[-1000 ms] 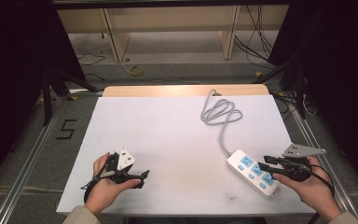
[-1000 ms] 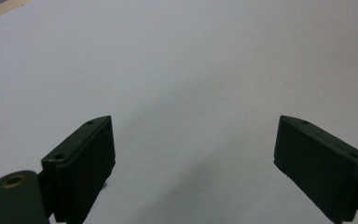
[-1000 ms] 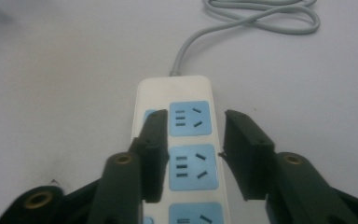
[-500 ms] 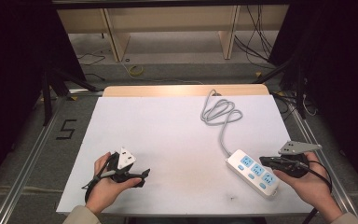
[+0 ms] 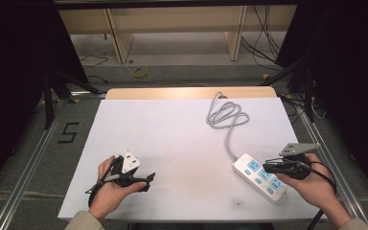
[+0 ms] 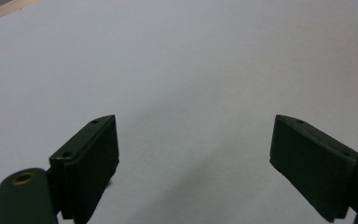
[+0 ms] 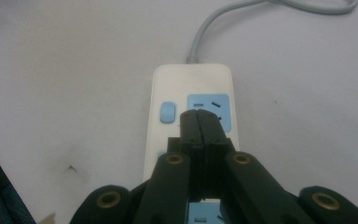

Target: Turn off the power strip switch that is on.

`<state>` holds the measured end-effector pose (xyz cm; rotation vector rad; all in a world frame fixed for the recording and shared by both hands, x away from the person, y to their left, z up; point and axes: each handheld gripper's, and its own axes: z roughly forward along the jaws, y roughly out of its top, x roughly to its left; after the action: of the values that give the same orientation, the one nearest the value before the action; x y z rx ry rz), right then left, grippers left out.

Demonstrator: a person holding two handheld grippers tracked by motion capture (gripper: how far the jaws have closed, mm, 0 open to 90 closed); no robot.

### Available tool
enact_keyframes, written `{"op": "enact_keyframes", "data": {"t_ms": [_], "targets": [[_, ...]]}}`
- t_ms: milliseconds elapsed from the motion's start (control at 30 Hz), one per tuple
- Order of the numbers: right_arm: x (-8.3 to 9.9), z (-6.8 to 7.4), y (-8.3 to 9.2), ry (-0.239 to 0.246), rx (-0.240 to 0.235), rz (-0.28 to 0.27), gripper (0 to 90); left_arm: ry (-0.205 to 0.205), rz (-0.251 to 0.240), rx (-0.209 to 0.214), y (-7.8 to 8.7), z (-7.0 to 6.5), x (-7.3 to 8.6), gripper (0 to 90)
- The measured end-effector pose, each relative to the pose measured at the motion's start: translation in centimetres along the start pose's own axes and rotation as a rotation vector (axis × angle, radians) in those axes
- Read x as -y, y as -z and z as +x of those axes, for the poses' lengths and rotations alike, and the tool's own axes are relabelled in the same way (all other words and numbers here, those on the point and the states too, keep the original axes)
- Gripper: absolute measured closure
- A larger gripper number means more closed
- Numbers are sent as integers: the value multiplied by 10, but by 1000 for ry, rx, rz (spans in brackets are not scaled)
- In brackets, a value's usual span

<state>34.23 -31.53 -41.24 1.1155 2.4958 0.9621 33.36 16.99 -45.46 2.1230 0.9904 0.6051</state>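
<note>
- item: power strip (image 5: 260, 177), white with blue sockets, lying flat near the right front edge of the surface (image 5: 182, 143); grey cord (image 5: 225, 120) looped behind it.
- handling, my estimate: rigid plastic, light, smooth and prone to sliding; best gripped across its long sides, never by the soft cord.
- right tongs (image 7: 200, 127): clenched on nothing, tips just above a socket, held low and nearly level.
- left tongs (image 6: 196, 154): released, spread wide over bare surface, well apart from the strip.
</note>
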Motion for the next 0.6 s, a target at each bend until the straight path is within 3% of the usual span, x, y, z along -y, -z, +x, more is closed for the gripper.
{"op": "enact_keyframes", "data": {"t_ms": [600], "targets": [[-10,3,-5,-16,-7,60,900,-5,0,-5,-1,0,-1,151]]}}
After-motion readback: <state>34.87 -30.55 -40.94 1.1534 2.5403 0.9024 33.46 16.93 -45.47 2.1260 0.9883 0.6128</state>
